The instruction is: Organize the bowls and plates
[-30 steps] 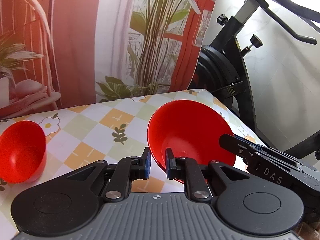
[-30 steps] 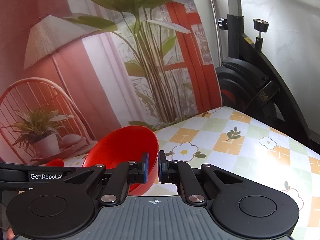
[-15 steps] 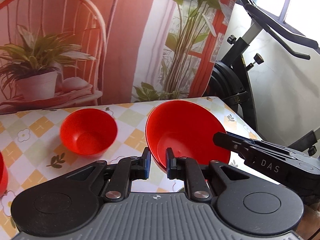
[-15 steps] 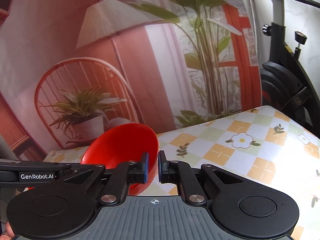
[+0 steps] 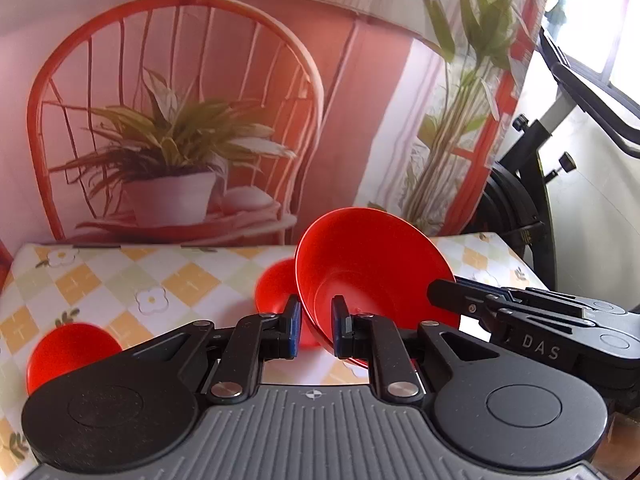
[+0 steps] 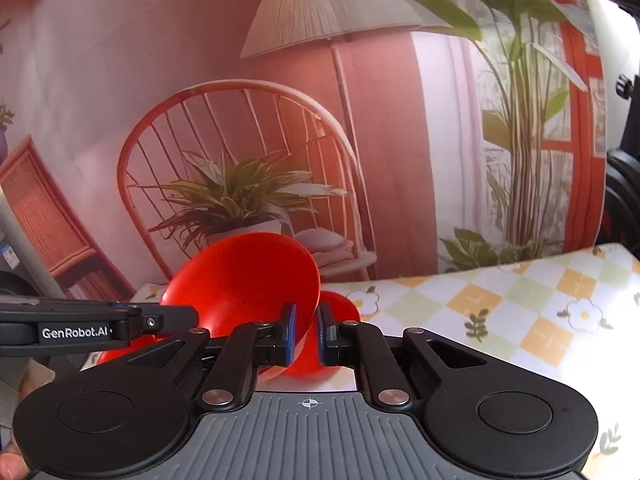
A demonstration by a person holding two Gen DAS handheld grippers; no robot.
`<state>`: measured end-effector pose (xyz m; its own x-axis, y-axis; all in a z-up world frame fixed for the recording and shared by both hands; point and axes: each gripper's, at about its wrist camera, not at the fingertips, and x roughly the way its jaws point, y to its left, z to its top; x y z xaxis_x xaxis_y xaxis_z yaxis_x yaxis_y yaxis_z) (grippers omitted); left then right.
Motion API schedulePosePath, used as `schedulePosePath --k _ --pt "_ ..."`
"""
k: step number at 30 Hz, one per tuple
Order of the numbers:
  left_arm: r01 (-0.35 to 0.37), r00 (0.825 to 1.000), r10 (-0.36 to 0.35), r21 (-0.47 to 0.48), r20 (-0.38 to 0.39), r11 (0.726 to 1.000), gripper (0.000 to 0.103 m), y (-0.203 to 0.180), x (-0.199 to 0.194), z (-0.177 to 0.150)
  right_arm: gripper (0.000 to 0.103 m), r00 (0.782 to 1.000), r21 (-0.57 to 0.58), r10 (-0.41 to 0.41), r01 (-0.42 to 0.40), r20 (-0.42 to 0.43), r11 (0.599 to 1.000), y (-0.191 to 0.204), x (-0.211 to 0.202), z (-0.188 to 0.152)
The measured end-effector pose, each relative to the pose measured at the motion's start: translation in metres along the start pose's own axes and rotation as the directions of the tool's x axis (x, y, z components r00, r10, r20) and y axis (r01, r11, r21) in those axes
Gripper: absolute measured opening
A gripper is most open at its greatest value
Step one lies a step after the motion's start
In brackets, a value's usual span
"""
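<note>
A large red bowl (image 5: 372,272) hangs tilted above the table, held by both grippers. My left gripper (image 5: 316,332) is shut on its near rim. My right gripper (image 6: 306,336) is shut on the same large red bowl (image 6: 244,280) at the opposite rim. Just behind and below it, a small red bowl (image 5: 276,292) sits on the table, partly hidden. In the right wrist view this small red bowl (image 6: 340,304) peeks out past the big one. Another red bowl (image 5: 68,352) rests at the table's near left.
The table (image 5: 120,280) carries a yellow and green checkered cloth with flowers. A printed backdrop (image 5: 180,120) of a chair and potted plant stands along its far edge. A black exercise bike (image 5: 540,200) stands off the right end.
Both grippers have carried the large bowl leftward across the table. The small red bowl, earlier off to the left, now lies right behind the large one. A third bowl has come into view.
</note>
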<state>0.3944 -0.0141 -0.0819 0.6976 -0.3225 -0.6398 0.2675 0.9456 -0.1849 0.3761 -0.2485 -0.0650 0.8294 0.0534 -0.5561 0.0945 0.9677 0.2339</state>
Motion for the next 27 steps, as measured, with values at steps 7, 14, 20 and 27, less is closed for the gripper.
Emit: schedulePosePath --k 7,14,20,27 --pt "-0.025 1.0 0.025 -0.047 -0.001 0.999 0.016 0.018 0.035 0.008 0.009 0.998 -0.018 -0.045 0.044 -0.044 0.999 0.0 0.049 0.015" --pt "-0.061 0.997 0.058 -0.062 -0.042 0.996 0.016 0.026 0.071 0.004 0.009 0.99 -0.028 -0.083 0.08 -0.116 0.996 -0.01 0.092 0.006" --pt "-0.083 0.994 0.081 -0.029 -0.069 0.996 0.016 0.023 0.09 0.0 0.009 0.981 -0.031 -0.106 0.102 -0.161 0.994 -0.017 0.112 -0.007" --pt "-0.087 0.992 0.087 0.006 -0.095 0.996 0.016 0.021 0.102 -0.007 0.009 0.975 -0.021 -0.114 0.112 -0.19 0.993 -0.026 0.118 -0.018"
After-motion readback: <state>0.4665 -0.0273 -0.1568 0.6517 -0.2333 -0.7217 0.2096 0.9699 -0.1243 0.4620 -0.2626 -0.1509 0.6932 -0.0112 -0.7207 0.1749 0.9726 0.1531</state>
